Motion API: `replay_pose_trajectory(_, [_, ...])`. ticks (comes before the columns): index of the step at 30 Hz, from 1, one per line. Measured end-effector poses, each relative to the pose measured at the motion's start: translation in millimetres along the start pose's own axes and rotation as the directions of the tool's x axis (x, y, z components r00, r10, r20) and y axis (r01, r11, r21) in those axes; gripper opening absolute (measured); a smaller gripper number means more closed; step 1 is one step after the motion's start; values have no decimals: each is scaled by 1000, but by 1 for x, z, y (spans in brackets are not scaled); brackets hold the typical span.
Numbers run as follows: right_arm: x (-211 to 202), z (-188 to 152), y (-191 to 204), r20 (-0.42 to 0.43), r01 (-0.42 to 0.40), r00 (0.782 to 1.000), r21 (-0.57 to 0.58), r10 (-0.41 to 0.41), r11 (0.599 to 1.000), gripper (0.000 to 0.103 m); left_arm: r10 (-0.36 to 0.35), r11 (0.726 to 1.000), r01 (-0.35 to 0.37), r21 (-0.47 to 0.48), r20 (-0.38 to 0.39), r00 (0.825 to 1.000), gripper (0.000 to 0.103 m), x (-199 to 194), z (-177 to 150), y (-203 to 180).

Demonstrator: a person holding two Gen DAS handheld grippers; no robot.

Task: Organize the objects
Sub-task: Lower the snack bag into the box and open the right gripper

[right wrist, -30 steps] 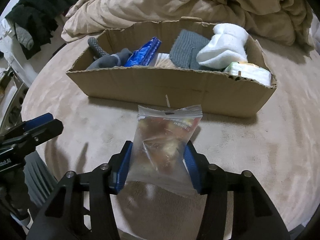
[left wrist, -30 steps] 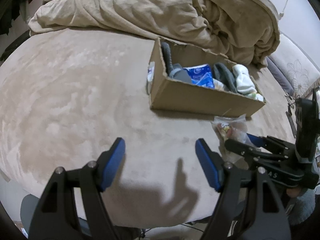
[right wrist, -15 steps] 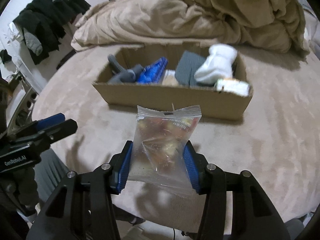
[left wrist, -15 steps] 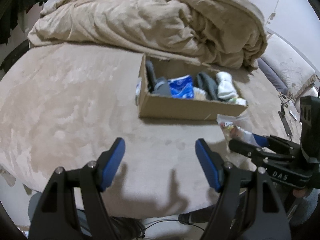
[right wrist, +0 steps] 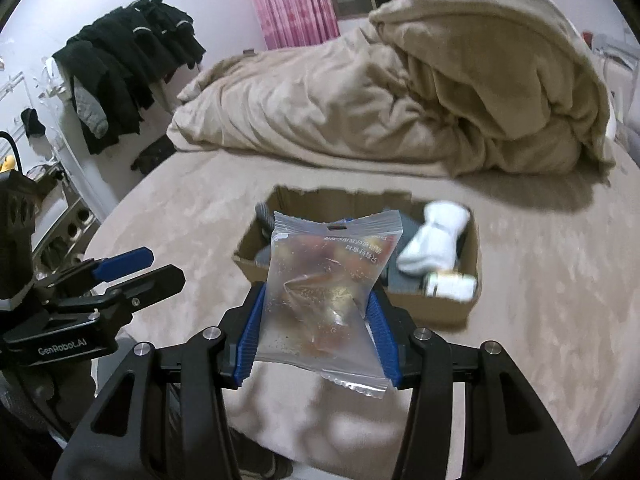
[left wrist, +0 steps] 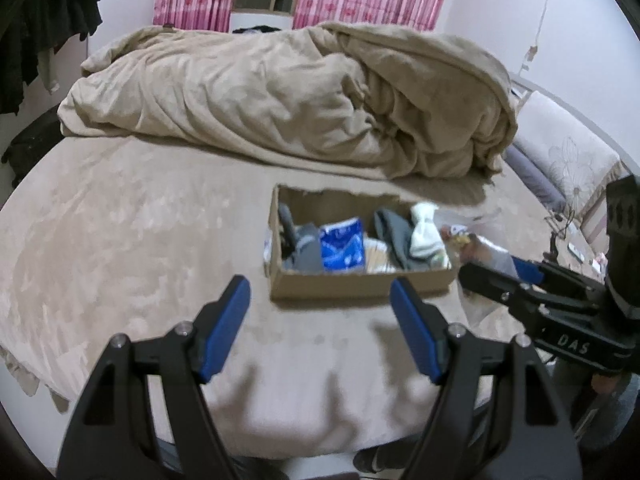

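Observation:
My right gripper [right wrist: 316,340] is shut on a clear snack bag [right wrist: 324,296] and holds it in the air in front of the cardboard box [right wrist: 424,302]. The box [left wrist: 360,282] sits on the beige bed and holds grey socks [left wrist: 394,236], a blue packet [left wrist: 342,246], a white sock roll [right wrist: 434,240] and a small white pack [right wrist: 450,284]. My left gripper [left wrist: 320,324] is open and empty above the bed's near edge, left of the right gripper [left wrist: 500,276]. The bag also shows in the left wrist view [left wrist: 490,254].
A rumpled beige duvet [left wrist: 288,92] lies piled behind the box. Dark clothes [right wrist: 120,72] hang at the left wall. A padded headboard [left wrist: 568,160] is at the right. Bare bed surface [left wrist: 120,232] stretches left of the box.
Both grippers have risen and pulled back from the box. The right gripper has lifted the snack bag higher, so it now overlaps the box's left half in its view.

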State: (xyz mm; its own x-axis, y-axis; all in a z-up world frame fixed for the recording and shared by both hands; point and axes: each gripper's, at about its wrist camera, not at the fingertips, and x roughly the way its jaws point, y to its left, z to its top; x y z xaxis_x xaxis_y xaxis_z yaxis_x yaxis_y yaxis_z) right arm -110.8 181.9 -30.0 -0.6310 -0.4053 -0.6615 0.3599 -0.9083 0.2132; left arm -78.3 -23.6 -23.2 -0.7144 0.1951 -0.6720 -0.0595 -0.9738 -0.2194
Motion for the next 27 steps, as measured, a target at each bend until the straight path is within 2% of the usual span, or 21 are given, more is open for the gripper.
replay_pose_trajectory(7, [12,20,1,16,-2,1000,-20,2,1000,52,16,1000,-15,-8,34,999,74,8,20,11])
replay_pose_trajectory(15, [51,41,-6,1,-1,1000,-9,1,1000,52,36,999,-36,-21,38,999,74,33,29,24])
replay_pose_trajectory(27, [129,47,-4,-89,-28,996,-2,28,1000,52,104,993,-101,-56,47,993,74,72,35,61])
